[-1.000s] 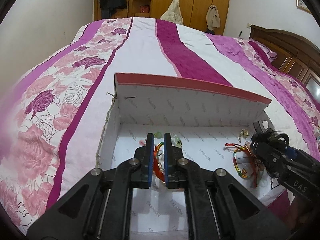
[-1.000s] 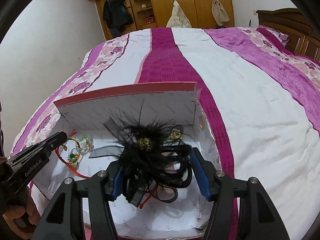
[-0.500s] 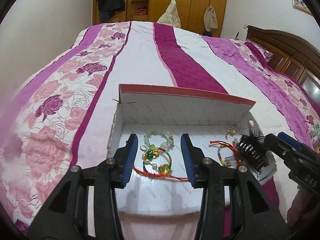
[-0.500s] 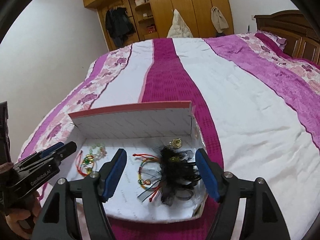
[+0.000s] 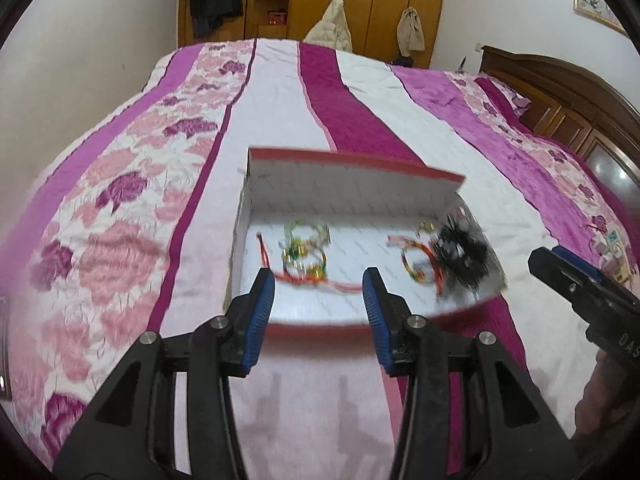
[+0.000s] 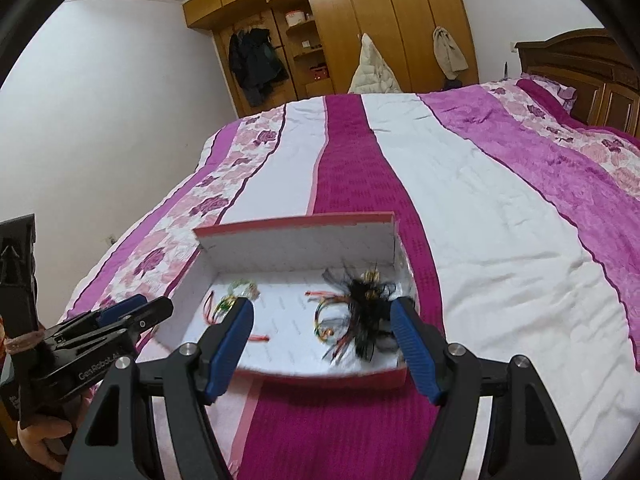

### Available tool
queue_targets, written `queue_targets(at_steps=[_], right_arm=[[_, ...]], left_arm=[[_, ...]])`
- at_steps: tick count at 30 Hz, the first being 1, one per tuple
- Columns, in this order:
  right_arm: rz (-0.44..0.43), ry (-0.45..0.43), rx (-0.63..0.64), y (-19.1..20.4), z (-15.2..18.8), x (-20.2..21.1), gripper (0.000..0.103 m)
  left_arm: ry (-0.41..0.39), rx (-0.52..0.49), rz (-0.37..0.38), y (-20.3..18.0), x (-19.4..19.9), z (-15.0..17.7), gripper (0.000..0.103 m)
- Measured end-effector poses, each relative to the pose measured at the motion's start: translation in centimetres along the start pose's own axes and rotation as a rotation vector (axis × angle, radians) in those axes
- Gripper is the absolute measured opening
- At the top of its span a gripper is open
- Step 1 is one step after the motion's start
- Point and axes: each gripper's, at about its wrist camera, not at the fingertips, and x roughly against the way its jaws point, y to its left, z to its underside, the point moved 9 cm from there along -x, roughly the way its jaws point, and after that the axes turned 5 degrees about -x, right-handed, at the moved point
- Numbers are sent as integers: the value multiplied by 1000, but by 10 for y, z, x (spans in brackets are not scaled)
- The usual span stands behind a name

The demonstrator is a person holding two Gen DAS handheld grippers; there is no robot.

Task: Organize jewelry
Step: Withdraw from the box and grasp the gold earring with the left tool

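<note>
Box [image 5: 352,192] open from above, raised back flap [image 6: 296,240] blocking far side, bedspread [image 6: 500,216] bare around it.

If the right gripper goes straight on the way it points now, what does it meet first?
Probably the near wall of the box, below the open right gripper; slightly higher, the black feather piece inside. Depth is uncertain.

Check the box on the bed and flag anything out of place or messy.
One oddity: in the box, the black feathered hair piece lies partly on the multicoloured bracelet at the right end, their strands overlapping. The beaded bracelets lie apart at the left end. Nothing has spilled onto the bedspread.
</note>
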Motion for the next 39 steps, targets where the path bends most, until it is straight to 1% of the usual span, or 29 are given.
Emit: queue_targets(at_steps=[5, 8, 13, 22, 28, 32, 33, 35, 37, 39], right_arm=[[2, 15, 14, 1, 21, 20, 73], [8, 46, 16, -2, 41, 28, 73], [21, 81, 7, -10, 63, 39, 73], [47, 128, -25, -27, 92, 50, 73], [54, 155, -58, -38, 107, 50, 73], [55, 161, -70, -40, 110, 49, 74], [55, 161, -74, -41, 111, 49, 73], [52, 164, -82, -42, 111, 49, 73], [50, 169, -90, -44, 113, 49, 73], [51, 174, -92, -45, 115, 48, 73]], left_arm=[[71, 14, 65, -9, 9, 31, 38], [122, 25, 98, -13, 12, 50, 38], [171, 3, 114, -23, 18, 75, 38], [260, -49, 165, -44, 24, 118, 38], [318, -89, 196, -61, 21, 145, 37], [334, -115, 201, -69, 18, 153, 36], [333, -121, 196, -69, 17, 154, 34], [328, -139, 182, -70, 15, 155, 27], [332, -149, 172, -69, 13, 157, 13], [332, -149, 172, -67, 13, 158, 6]])
